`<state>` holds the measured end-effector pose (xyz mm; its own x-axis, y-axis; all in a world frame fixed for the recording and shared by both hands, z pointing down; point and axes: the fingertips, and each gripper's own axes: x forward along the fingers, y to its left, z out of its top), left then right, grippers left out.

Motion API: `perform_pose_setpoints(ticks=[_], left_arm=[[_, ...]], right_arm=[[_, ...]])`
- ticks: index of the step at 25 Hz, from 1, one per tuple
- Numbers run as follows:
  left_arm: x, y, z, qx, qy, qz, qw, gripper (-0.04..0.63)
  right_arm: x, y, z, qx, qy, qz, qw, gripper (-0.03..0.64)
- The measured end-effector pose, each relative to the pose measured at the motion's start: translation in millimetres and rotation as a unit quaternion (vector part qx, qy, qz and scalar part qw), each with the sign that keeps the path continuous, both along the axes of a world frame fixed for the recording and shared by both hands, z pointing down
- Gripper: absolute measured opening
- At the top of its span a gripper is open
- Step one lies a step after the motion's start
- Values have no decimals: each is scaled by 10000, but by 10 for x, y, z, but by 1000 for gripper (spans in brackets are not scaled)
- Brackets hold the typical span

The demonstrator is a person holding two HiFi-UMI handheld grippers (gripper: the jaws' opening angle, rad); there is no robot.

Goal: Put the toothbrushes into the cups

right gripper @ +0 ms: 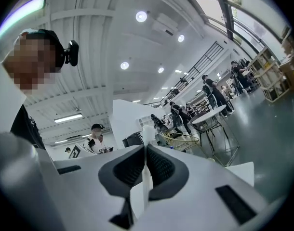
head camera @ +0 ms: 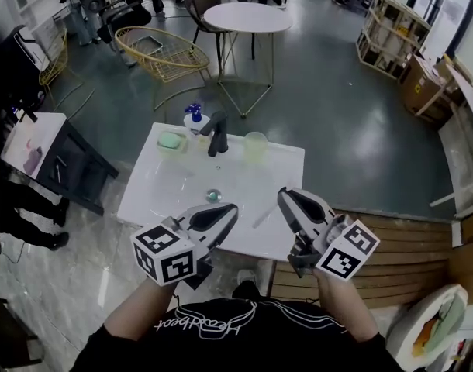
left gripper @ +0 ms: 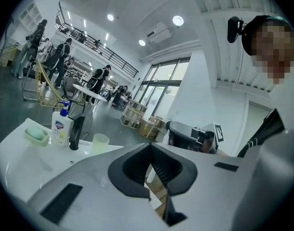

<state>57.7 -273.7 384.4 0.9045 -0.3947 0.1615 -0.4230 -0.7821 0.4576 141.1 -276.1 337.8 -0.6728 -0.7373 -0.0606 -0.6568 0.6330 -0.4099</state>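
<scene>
A pale yellow-green cup (head camera: 255, 146) (left gripper: 100, 143) stands at the back of the white sink counter (head camera: 143, 184), right of the black faucet (head camera: 215, 132). My right gripper (head camera: 284, 195) (right gripper: 146, 148) hovers over the counter's front right part, shut on a white toothbrush (head camera: 264, 216) (right gripper: 147, 129). The brush sticks out above and below the closed pads. My left gripper (head camera: 230, 208) (left gripper: 149, 146) is level over the front middle of the counter, its jaws together. A pale sliver shows in the slit below its pads; I cannot tell what it is. Both grippers are well short of the cup.
A green soap dish (head camera: 172, 141) and a blue-topped soap bottle (head camera: 193, 118) stand left of the faucet. The drain (head camera: 213, 195) lies in the basin ahead of my left gripper. Wooden planks (head camera: 407, 246) lie to the right, and a round table (head camera: 246, 18) and wire chair (head camera: 163, 53) behind.
</scene>
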Motion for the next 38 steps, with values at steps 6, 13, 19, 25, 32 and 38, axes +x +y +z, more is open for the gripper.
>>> perform_pose_setpoints(ticks=[6, 13, 19, 25, 32, 38], left_arm=[[108, -475, 20, -81, -15, -277, 9996, 6], [154, -886, 139, -183, -47, -526, 9984, 6], [156, -1091, 286, -280, -99, -650, 9974, 6], [84, -1267, 425, -434, -101, -841, 9955, 6], [53, -1382, 682, -714, -61, -992, 9925, 6], [-13, -1396, 891, -933, -174, -1107, 9893, 6]], right_arm=[[147, -574, -54, 21, 5, -192, 9998, 37], [229, -1120, -54, 160, 106, -308, 9993, 37], [335, -1466, -128, 639, 165, -156, 9977, 37], [380, -1838, 2, 802, 278, 23, 9964, 37], [364, -2223, 547, 644, 579, 182, 9961, 37], [323, -2381, 1099, 152, 659, 239, 9974, 37]])
